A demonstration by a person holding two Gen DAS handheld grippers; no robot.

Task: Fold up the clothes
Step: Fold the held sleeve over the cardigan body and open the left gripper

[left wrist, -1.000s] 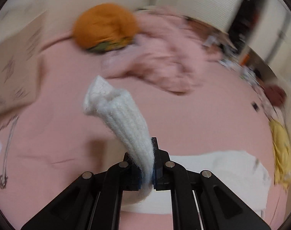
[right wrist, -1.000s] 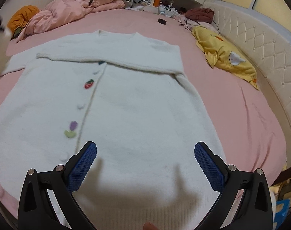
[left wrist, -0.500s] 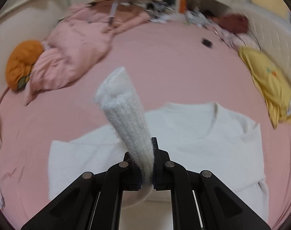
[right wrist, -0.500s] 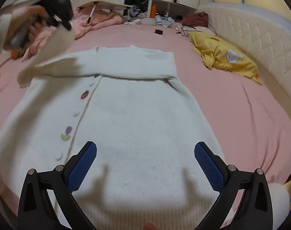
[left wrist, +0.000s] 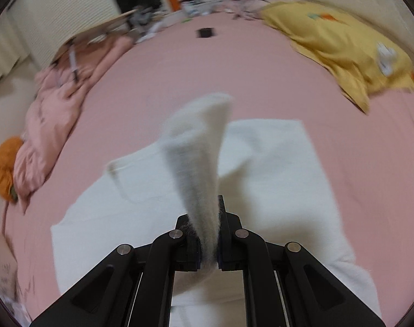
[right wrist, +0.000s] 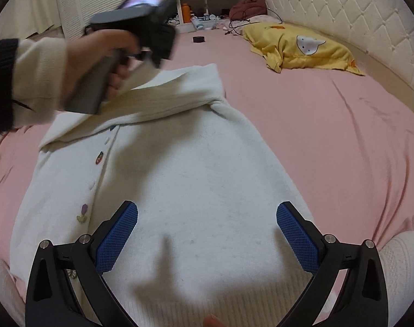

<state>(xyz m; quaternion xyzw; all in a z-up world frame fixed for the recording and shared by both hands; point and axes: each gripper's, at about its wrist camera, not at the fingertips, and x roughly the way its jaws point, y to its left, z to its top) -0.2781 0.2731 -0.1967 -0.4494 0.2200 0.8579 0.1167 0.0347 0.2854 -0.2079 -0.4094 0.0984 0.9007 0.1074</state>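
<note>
the white cardigan [right wrist: 196,179] lies flat, buttons up, on the pink bed [right wrist: 329,136], spread out so it can be folded. the left gripper [left wrist: 209,248] has its jaws pinched on the sleeve [left wrist: 198,147], probably to lay it over the chest. the right gripper [right wrist: 207,234] hangs over the hem with jaws spread, holding nothing.

In the left wrist view motion blur smears the raised sleeve [left wrist: 198,147], the yellow pillow [left wrist: 340,41] at two o'clock and the clutter along the far wall; a small dark thing [left wrist: 205,32] at twelve o'clock is too blurred to name. In the right wrist view the hand [right wrist: 98,62] and the left tongs' body [right wrist: 141,24] are blurred, and their tips are hidden behind that body. The cardigan [right wrist: 190,179] hem is cut off at six o'clock behind the right tongs [right wrist: 207,237].
</note>
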